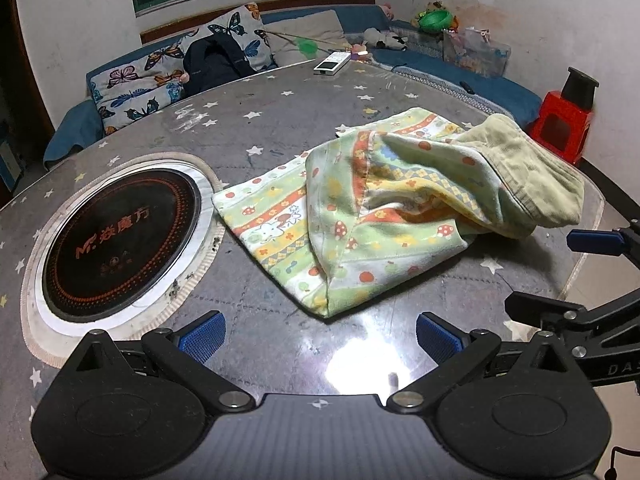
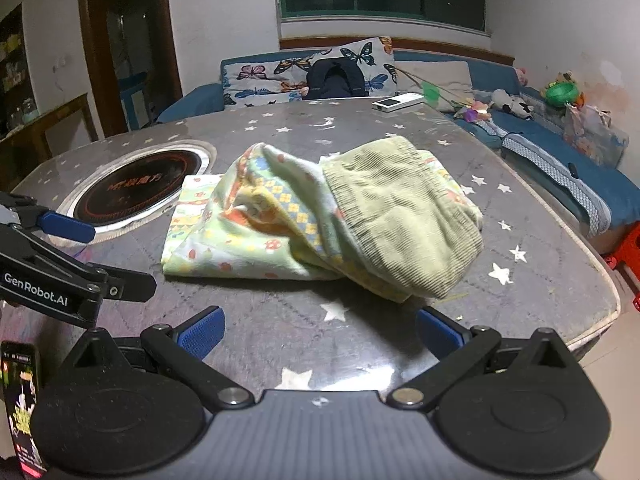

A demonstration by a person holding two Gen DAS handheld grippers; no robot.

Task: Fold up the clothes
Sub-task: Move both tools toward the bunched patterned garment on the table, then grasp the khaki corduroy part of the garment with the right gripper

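Note:
A small child's garment [image 1: 360, 208] lies crumpled on the star-patterned table [image 1: 280, 128]. It has a light green print with mushrooms and an olive corduroy part [image 1: 532, 176] on its right side. In the right wrist view the garment [image 2: 280, 224] lies ahead, with the corduroy part [image 2: 404, 216] nearest. My left gripper [image 1: 320, 338] is open and empty, just short of the garment's near corner. My right gripper [image 2: 320, 332] is open and empty, just short of the corduroy edge. Each gripper shows at the edge of the other's view.
A round black induction hob [image 1: 120, 236] is set into the table left of the garment. A white remote [image 1: 332, 62] lies at the table's far edge. A blue sofa [image 2: 560, 152] with cushions and toys wraps behind and to the right. A red stool [image 1: 560, 124] stands at right.

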